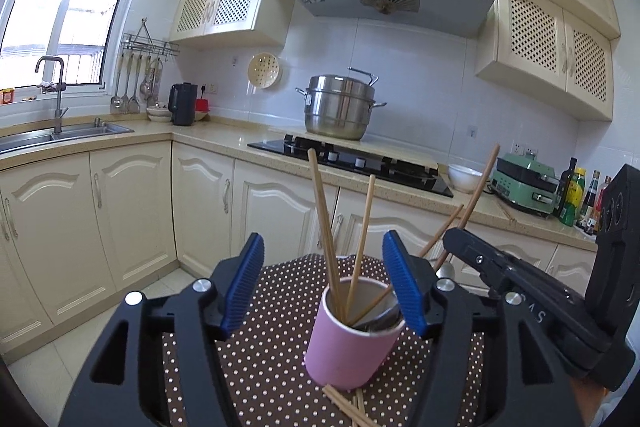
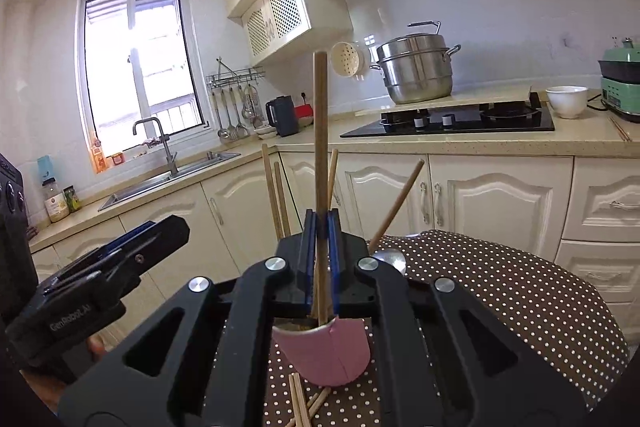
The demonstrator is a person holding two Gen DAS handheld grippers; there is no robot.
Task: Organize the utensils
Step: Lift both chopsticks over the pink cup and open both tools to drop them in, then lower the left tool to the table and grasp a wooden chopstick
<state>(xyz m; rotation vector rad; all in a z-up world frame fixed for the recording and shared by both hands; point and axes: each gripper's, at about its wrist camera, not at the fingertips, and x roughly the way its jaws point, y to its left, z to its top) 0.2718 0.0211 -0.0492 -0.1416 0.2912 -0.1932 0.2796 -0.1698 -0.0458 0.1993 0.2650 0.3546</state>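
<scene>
A pink cup [image 1: 352, 343] stands on a brown polka-dot cloth [image 1: 272, 359] and holds several wooden chopsticks [image 1: 326, 227] and a metal spoon. My left gripper [image 1: 324, 279] is open, its blue pads on either side of the cup. In the right wrist view, my right gripper [image 2: 322, 227] is shut on one upright chopstick [image 2: 320, 131], whose lower end is in the pink cup [image 2: 332, 351]. A few loose chopsticks [image 1: 344, 407] lie on the cloth in front of the cup; they also show in the right wrist view [image 2: 304, 403]. The right gripper body [image 1: 532, 291] shows at right in the left wrist view.
Cream kitchen cabinets and a counter run behind, with a sink [image 1: 68, 135], a black hob [image 1: 352, 163] with a steel steamer pot [image 1: 340, 107], a white bowl [image 1: 464, 177], a green appliance [image 1: 524, 187] and bottles [image 1: 576, 195]. The cloth-covered table edge [image 2: 560, 287] curves at right.
</scene>
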